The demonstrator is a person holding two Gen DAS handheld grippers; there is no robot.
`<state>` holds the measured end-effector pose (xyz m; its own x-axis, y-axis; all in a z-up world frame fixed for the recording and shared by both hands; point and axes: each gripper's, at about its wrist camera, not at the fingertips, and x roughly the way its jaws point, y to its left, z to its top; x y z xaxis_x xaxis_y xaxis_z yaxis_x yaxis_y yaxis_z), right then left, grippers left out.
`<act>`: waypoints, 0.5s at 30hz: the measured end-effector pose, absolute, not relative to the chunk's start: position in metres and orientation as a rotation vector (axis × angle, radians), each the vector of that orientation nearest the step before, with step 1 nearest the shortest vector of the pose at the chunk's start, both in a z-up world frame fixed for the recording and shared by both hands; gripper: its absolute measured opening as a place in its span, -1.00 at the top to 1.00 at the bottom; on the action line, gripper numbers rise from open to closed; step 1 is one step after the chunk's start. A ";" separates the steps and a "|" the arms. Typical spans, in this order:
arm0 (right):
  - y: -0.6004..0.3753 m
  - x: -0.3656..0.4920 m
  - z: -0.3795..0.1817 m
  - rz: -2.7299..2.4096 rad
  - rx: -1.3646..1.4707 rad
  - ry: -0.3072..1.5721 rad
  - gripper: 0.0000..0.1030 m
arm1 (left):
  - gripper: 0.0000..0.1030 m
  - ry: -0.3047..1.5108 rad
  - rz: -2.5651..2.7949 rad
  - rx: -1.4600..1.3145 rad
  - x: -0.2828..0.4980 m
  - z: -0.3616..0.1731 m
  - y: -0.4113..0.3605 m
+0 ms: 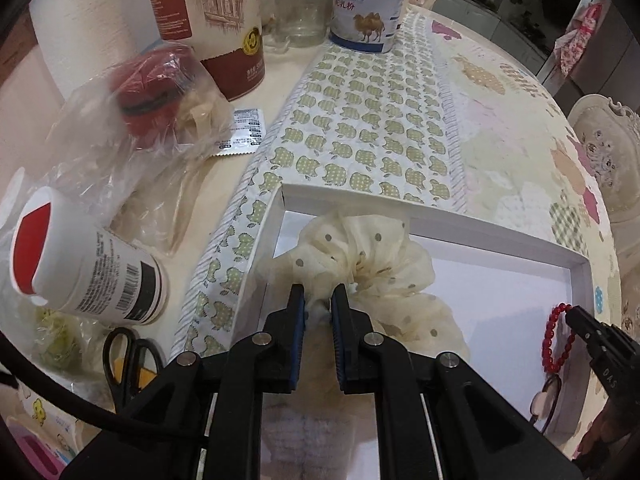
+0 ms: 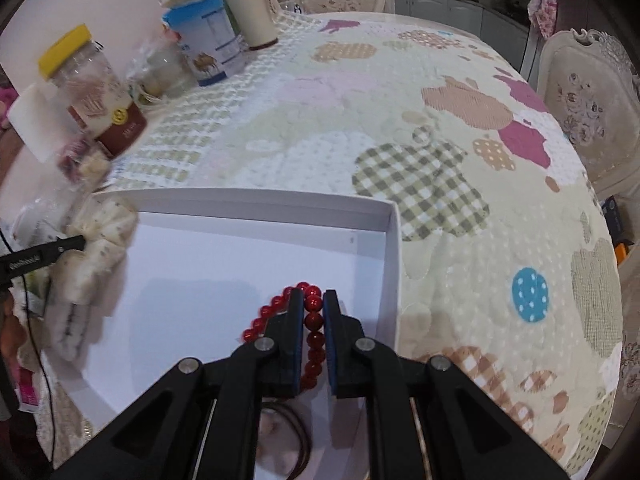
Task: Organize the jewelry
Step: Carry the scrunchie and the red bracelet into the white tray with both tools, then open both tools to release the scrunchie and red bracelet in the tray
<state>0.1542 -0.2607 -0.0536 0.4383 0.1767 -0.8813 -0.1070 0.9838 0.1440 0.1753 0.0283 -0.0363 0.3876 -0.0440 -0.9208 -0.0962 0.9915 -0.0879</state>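
A shallow white box [image 1: 500, 240] [image 2: 394, 240] lies open on the patterned tablecloth. My left gripper [image 1: 319, 300] is shut on a cream dotted scrunchie [image 1: 360, 248], which hangs over the box's far left corner. In the right wrist view the scrunchie [image 2: 100, 236] shows at the left with the left gripper's tip beside it. My right gripper [image 2: 313, 304] is shut on a red bead bracelet [image 2: 314, 320], held above the box floor near its right wall. The same bracelet [image 1: 554, 336] and the right gripper [image 1: 576, 314] appear at the right edge of the left wrist view. A thin dark hoop [image 2: 296, 428] lies under the right gripper.
Left of the box stand jars, tins and a blue-and-white can [image 1: 366, 4], a plastic bag [image 1: 132, 120], a lying white bottle [image 1: 88, 264] and black scissors [image 1: 128, 356]. Ornate chairs [image 2: 588, 112] stand at the table's far and right sides.
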 end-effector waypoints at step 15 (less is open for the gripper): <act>-0.253 0.161 -0.058 0.171 0.050 1.079 0.82 | 0.98 1.151 0.030 -0.138 0.176 -0.029 0.025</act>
<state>0.1608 -0.2529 -0.0579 0.4603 0.1632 -0.8727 -0.1145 0.9857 0.1239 0.1762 0.0255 -0.0291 0.4079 -0.0471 -0.9118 -0.0951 0.9910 -0.0937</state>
